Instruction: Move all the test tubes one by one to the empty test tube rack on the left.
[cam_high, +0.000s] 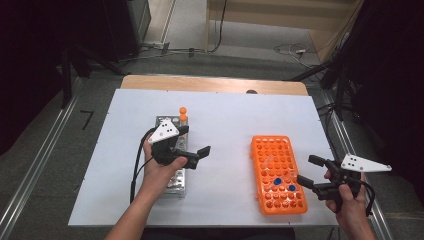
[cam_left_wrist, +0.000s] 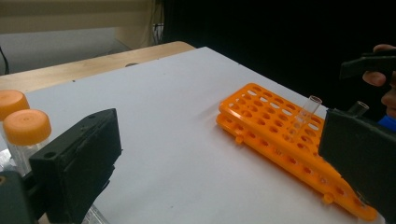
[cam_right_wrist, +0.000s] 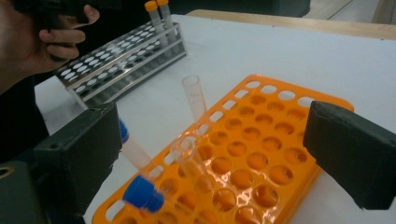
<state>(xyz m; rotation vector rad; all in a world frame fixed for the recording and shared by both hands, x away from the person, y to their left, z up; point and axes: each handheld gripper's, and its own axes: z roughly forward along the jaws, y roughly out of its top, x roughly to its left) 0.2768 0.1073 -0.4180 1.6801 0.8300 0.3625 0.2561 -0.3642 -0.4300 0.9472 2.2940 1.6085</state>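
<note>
An orange tube rack (cam_high: 278, 172) lies on the right of the white table; two blue-capped tubes (cam_high: 276, 181) stand in its near part. In the right gripper view the orange rack (cam_right_wrist: 261, 140) also holds a clear uncapped tube (cam_right_wrist: 194, 95) and a second clear one (cam_right_wrist: 187, 156), beside a leaning blue-capped tube (cam_right_wrist: 144, 193). A grey metal rack (cam_high: 176, 184) on the left carries two orange-capped tubes (cam_high: 183, 114) at its far end. My left gripper (cam_high: 198, 155) hovers open and empty over the metal rack. Just right of the orange rack, my right gripper (cam_high: 307, 170) is open and empty.
The white board (cam_high: 225, 125) covers the table, with a wooden strip (cam_high: 215, 84) along the far edge. Bare room lies between the two racks. Cables lie on the floor beyond the table. In the left gripper view the orange-capped tubes (cam_left_wrist: 26, 128) stand close to the left jaw.
</note>
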